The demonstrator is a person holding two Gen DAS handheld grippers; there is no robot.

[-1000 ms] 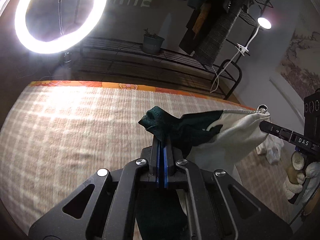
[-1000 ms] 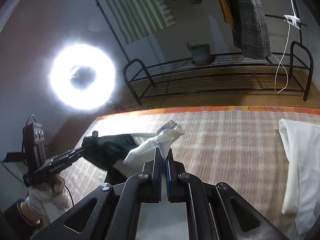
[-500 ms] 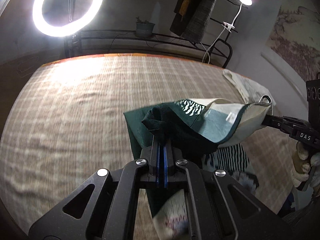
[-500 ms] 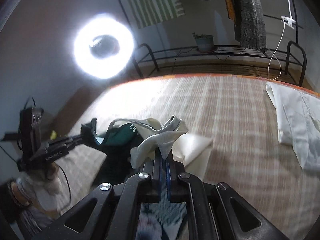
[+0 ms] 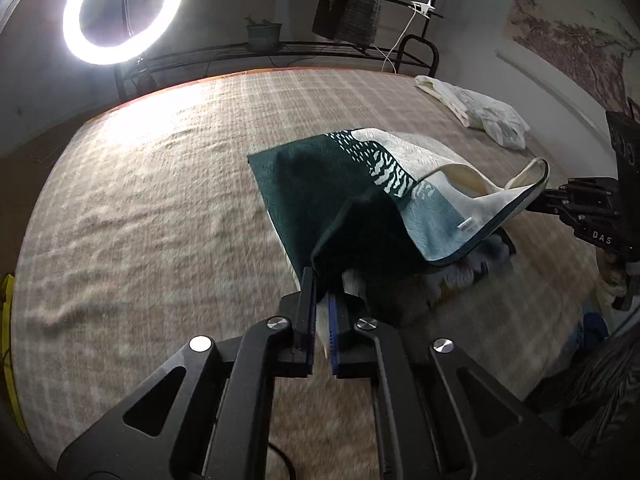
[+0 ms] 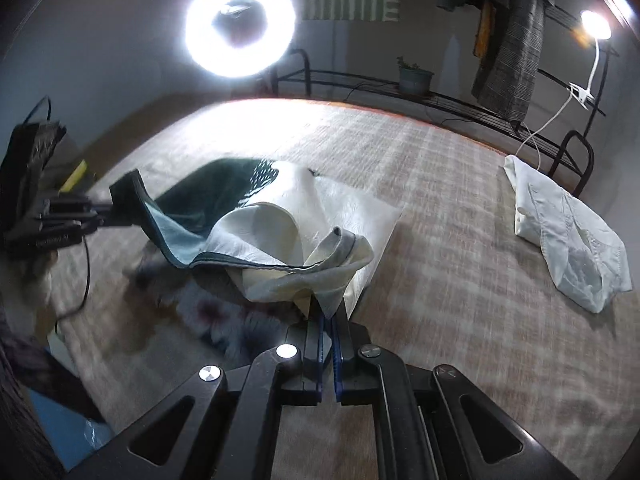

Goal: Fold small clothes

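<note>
A small garment (image 5: 344, 184), dark green on one side and cream on the other with a white pattern between, lies partly on the checked bed cover (image 5: 140, 208). My left gripper (image 5: 322, 280) is shut on its dark green edge, low over the cover. My right gripper (image 6: 329, 312) is shut on the cream edge (image 6: 320, 256). The near edge hangs lifted between both grippers while the far half lies flat. In the right wrist view the left gripper (image 6: 112, 210) shows at the left, holding the green corner. The right gripper (image 5: 536, 196) shows at the right of the left wrist view.
A folded white garment (image 6: 568, 236) lies on the cover to the right, also in the left wrist view (image 5: 480, 114). A lit ring light (image 5: 120, 8) and a black metal rack (image 6: 460, 100) with a plant pot stand beyond the far edge. Another patterned cloth (image 6: 224, 316) lies under the garment.
Both grippers have come down from mid-air toward the cover. The garment, hanging stretched between them before, now has its far half laid flat on the cover.
</note>
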